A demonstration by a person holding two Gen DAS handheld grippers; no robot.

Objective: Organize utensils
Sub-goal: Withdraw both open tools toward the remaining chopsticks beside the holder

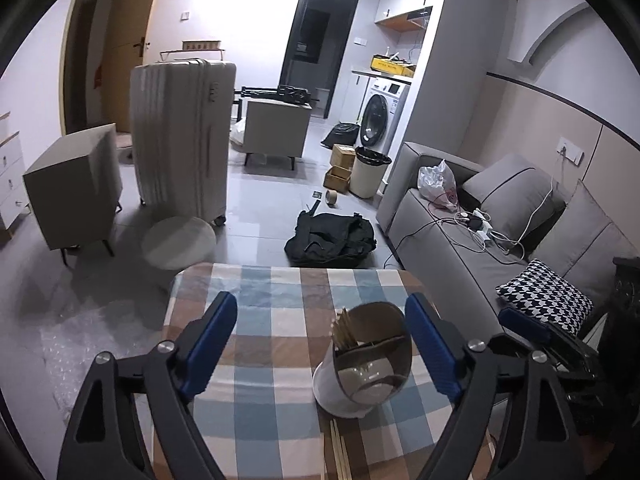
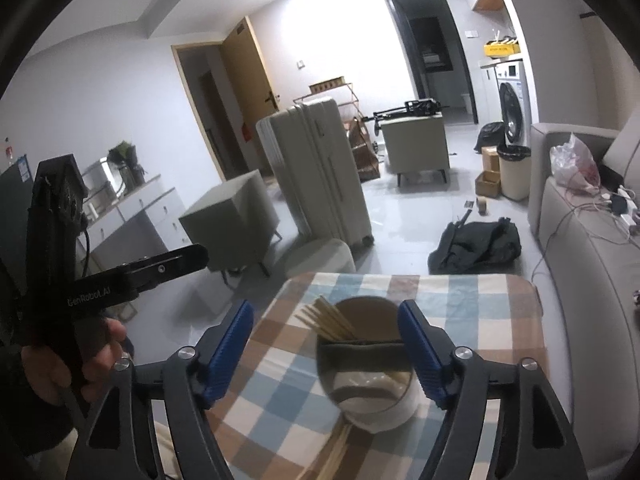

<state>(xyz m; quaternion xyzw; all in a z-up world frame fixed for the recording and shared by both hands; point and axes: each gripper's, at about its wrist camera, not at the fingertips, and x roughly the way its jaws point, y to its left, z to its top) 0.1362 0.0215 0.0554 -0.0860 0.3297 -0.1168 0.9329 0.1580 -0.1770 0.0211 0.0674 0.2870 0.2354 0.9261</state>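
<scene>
Loose chopsticks (image 1: pixel 338 446) flat | white divided holder (image 1: pixel 362 364) upright, chopstick bundle inside | both tongs wide, empty

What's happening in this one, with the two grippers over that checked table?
A person is sorting chopsticks into a divided utensil holder on the checked tablecloth. One bundle of chopsticks already stands in its far compartment; more chopsticks lie on the cloth in front of it. The left gripper and right gripper are both open and empty, with the holder in front of them.
</scene>
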